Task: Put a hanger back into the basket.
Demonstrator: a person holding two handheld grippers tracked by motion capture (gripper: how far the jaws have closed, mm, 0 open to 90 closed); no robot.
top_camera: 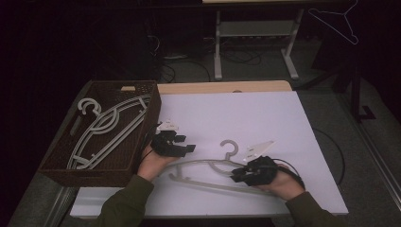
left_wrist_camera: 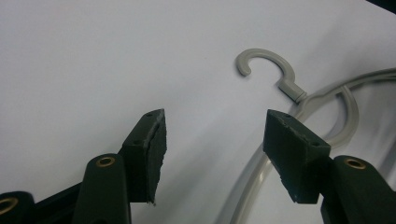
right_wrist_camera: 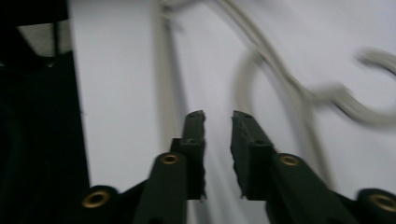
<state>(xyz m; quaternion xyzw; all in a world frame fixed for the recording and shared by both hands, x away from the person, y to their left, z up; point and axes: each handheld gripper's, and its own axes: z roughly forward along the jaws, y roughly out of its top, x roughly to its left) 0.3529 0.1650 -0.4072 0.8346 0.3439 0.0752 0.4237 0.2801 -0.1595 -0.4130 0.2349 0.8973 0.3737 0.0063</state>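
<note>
The table [top_camera: 265,118], covered in white, carries everything else. At its left edge sits a dark woven basket [top_camera: 142,92] holding a few grey hangers [top_camera: 101,130] laid lengthwise. One more hanger [top_camera: 208,172] lies flat on the white surface right of the basket and nearer the person, its hook [top_camera: 230,147] pointing away toward the table's middle; in the left gripper view that hook [left_wrist_camera: 266,65] curls open beyond the jaws. The left gripper [top_camera: 187,144] sits just right of the basket's near corner, above the hanger's left shoulder, with its jaws standing well apart and nothing between the pads. The right gripper [top_camera: 238,176] is farther right of the basket, over the hanger's right half just below the hook; its jaws are drawn narrow with a small gap, and in the blurred right gripper view they seem to grip nothing, the hanger's bars lying beyond the tips.
</note>
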